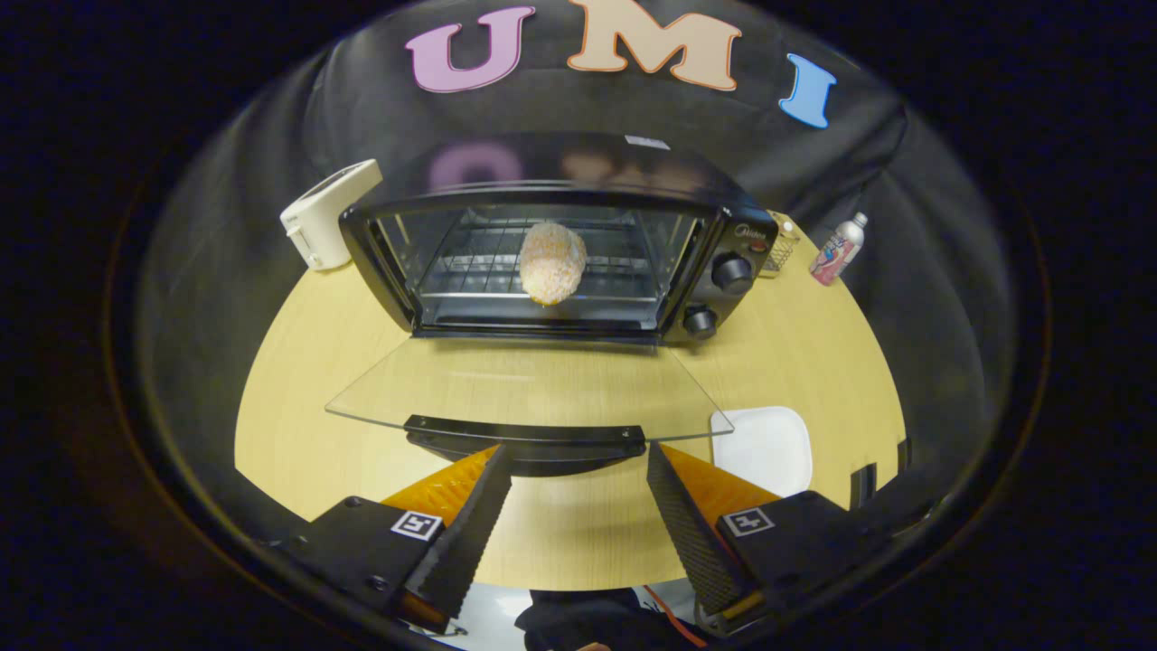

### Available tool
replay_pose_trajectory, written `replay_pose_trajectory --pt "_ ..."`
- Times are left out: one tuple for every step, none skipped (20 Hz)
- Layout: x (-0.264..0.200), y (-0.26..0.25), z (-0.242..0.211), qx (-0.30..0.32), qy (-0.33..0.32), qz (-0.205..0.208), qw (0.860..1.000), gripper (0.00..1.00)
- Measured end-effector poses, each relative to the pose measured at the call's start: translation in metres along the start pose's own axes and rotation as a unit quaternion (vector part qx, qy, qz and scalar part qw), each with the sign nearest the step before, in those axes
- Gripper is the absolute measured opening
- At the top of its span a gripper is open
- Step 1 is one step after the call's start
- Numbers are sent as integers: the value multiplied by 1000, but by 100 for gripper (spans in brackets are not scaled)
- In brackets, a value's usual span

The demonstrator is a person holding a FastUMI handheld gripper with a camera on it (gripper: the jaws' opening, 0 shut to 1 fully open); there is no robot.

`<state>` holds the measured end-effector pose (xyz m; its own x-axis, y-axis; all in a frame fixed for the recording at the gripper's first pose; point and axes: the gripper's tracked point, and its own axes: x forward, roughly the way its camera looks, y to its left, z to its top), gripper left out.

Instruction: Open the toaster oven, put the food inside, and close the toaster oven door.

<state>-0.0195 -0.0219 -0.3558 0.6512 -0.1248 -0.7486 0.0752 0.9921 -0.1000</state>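
The food [552,262] already sits on the rack inside the toaster oven [551,244], well beyond the jaws, so the closing step seems in hand. The glass door [524,384] lies folded down flat, its handle [527,437] just ahead of the gripper [578,466]. The jaws stand wide apart, holding nothing. Next, they likely must catch the handle and swing the door up.

Your gripper [578,461] is held level and low, pointing straight ahead. Its 2 fingers [475,524] stand spread wide apart, tips angled inward, clamping nothing.
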Motion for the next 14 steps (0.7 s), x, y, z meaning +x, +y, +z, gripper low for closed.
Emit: replay_pose_trajectory --pt "-1 0 6 5 -4 1 1000 97" --pt "-2 0 12 10 -9 2 1000 97" --pt "-4 -1 16 15 -11 4 1000 97" --pt "-5 0 21 21 -15 6 1000 97" --pt "-5 0 28 26 -20 8 999 97" --pt "-6 0 35 33 -27 10 999 96" --pt "-6 1 41 39 -30 13 999 96" --pt "-6 3 48 44 -35 18 998 96" --pt "-6 4 57 50 -44 22 998 96" --pt "-4 1 63 50 -47 13 998 97" --pt "-1 -2 67 46 -48 13 998 96" --pt "1 0 73 50 -54 17 997 96" --pt "0 1 81 59 -66 18 996 96" --pt "1 -7 91 69 -75 20 995 96"
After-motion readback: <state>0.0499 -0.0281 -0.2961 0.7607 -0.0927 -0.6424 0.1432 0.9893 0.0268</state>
